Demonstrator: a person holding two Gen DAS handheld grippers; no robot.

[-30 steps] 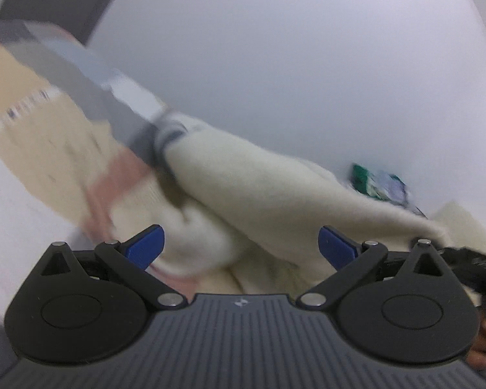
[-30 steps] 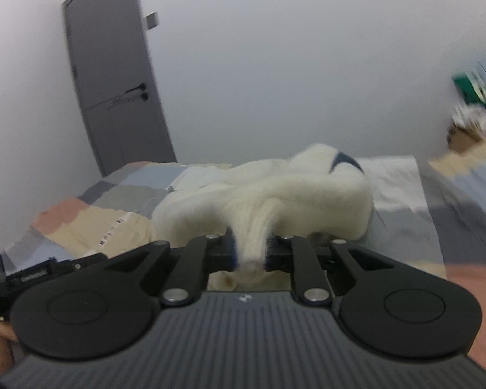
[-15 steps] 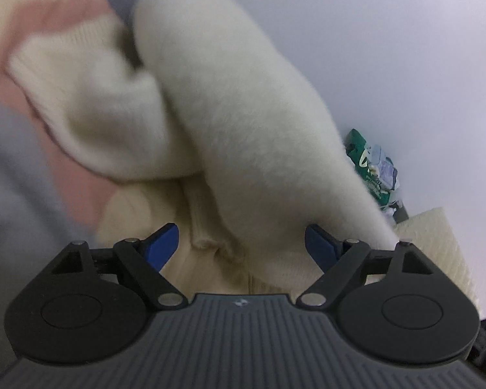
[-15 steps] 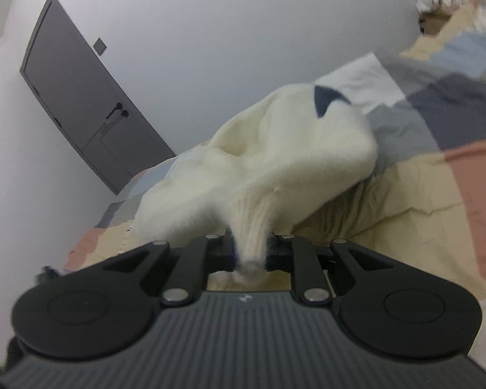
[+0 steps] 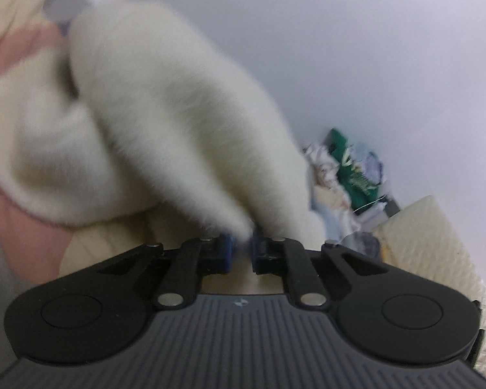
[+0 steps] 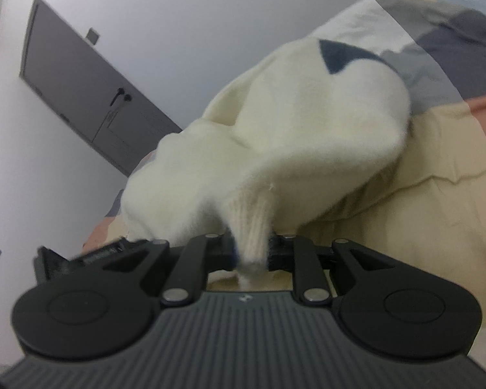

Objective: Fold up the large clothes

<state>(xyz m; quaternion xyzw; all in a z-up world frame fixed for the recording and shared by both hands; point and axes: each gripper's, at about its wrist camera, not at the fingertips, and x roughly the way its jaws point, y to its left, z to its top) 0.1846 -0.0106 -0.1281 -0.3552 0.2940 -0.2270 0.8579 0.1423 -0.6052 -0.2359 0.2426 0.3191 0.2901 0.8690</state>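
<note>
No legible text or labels.

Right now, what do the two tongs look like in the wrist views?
Both match: the left tongs and right tongs have black linkage arms with silver pivot pins, two round black housings, and a ribbed dark grey body bearing a small pale logo. The fingers carry blue pads. No cables or sleeves show.

Cream sweater (image 6: 307,123), patchwork pastel bedspread (image 6: 437,168)
</note>
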